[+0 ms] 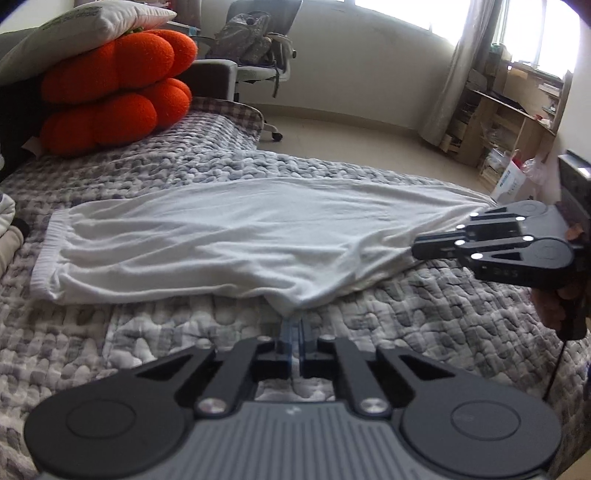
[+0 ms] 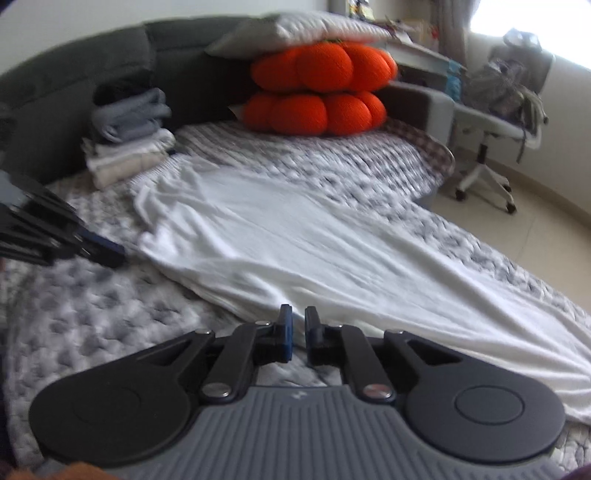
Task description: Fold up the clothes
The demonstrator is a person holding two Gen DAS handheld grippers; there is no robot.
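Observation:
A white garment (image 1: pixel 221 236) with a ribbed elastic band at its far left end lies stretched out along the grey quilted bed cover (image 1: pixel 110 350). My left gripper (image 1: pixel 295 325) is shut on the garment's near edge, and the cloth bunches over its fingertips. My right gripper (image 1: pixel 415 251) pinches the garment's right end, where the folds draw together into its tips. In the right wrist view the garment (image 2: pixel 295 240) runs away from the right gripper (image 2: pixel 298 321), with cloth in the narrow gap between its pads. The left gripper (image 2: pixel 118 254) meets the garment's left edge there.
Two orange pumpkin cushions (image 2: pixel 321 88) under a white pillow (image 2: pixel 303 29) sit at the head of the bed. A stack of folded clothes (image 2: pixel 129 147) stands beside the dark headboard. An office chair with a backpack (image 1: pixel 255 48) and a wooden shelf (image 1: pixel 498 122) stand on the floor beyond the bed.

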